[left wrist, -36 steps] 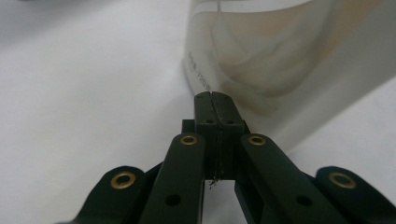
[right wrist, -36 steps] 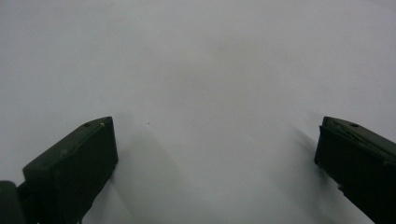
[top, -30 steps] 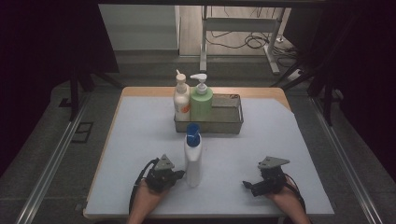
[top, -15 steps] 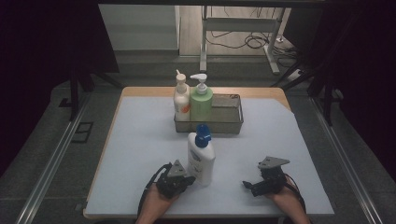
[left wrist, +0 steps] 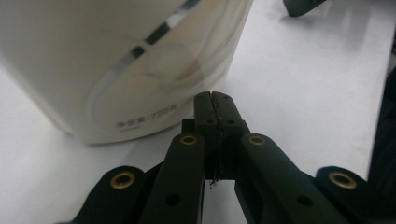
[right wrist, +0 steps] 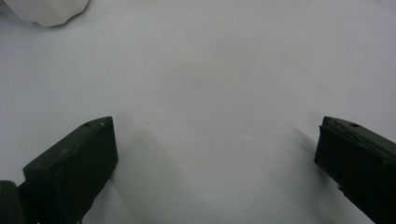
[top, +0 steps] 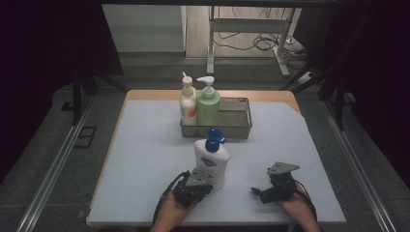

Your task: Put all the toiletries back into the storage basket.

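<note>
Near the table's [top: 145, 145] front edge, the left gripper [top: 193, 186] lies low with its jaws pressed together, empty, tips just beside the upright white bottle [top: 212, 162]. Right of it, the right gripper [top: 275, 186] rests with jaws spread wide, holding nothing.

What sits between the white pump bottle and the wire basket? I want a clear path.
Nothing: the high view shows bare white table between the white pump bottle and the wire basket.
</note>
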`<state>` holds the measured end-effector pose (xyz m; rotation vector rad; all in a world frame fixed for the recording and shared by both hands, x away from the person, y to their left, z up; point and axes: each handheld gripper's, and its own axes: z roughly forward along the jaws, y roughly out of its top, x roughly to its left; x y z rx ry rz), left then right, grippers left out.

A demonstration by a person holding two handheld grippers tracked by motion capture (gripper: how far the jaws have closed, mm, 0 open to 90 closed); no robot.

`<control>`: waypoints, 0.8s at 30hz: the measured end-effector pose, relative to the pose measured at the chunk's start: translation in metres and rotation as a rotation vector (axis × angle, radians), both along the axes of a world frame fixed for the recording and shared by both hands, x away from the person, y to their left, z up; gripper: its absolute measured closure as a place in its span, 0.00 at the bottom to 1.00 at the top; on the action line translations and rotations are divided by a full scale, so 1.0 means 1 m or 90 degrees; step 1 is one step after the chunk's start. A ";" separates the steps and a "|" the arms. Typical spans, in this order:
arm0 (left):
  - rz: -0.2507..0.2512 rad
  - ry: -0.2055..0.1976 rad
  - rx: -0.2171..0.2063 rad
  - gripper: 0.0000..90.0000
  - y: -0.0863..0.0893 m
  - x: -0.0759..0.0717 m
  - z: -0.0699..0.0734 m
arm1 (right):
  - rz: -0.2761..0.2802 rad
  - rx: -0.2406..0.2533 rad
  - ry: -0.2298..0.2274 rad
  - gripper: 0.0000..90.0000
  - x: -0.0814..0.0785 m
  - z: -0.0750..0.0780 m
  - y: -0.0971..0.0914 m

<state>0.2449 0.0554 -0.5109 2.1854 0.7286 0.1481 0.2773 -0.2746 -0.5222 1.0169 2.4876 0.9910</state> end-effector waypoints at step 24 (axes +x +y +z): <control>0.140 -0.025 0.045 0.29 0.066 -0.017 0.004 | 0.041 0.005 -0.019 0.00 -0.009 0.011 0.007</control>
